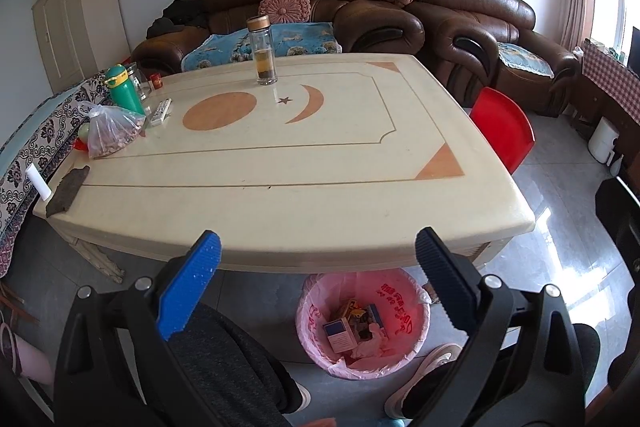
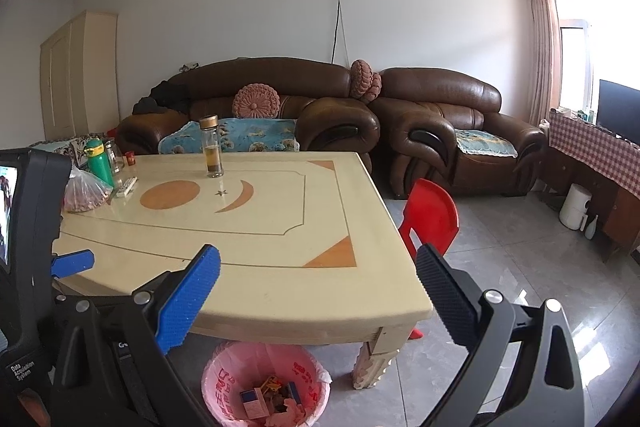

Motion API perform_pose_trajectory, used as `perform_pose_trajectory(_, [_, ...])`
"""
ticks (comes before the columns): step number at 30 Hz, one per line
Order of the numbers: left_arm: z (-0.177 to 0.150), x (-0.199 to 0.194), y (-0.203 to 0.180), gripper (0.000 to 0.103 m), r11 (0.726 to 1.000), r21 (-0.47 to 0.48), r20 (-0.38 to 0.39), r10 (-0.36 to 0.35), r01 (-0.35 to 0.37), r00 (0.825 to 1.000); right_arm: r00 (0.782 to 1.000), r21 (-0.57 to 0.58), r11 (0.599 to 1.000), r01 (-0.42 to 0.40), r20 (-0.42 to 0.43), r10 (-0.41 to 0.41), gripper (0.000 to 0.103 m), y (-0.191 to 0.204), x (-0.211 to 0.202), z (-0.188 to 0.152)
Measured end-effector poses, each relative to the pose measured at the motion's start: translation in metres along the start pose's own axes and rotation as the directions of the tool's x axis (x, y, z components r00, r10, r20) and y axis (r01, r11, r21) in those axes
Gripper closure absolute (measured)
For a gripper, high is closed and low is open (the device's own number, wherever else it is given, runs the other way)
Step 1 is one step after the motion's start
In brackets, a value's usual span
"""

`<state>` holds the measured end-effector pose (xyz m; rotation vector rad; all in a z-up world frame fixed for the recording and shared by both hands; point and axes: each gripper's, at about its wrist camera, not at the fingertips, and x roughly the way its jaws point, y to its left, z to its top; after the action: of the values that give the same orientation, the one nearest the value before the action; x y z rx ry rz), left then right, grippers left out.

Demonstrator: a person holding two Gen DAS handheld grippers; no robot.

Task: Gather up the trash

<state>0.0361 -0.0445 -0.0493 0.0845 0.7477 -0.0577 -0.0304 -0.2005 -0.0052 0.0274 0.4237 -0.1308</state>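
Trash bin (image 1: 362, 319) under table (image 1: 280, 195) edge, glass bottle (image 1: 263, 51) beyond; both jaws wide apart, empty.

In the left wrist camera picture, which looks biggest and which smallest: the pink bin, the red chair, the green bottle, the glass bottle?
Largest to smallest, as they look:
1. pink bin, though it sits nearest the camera
2. red chair
3. green bottle and glass bottle look about alike; no ranking.
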Motion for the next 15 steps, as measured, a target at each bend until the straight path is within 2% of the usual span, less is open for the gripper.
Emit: perform_pose_trajectory(15, [-0.0003, -0.0013, 0.0030, 0.008, 1.000, -0.006, 0.002, 0.004, -0.004, 1.000, 1.000, -0.006, 1.000, -0.003, -0.014, 0.003, 0.007, 0.0018, 0.0048, 0.0009])
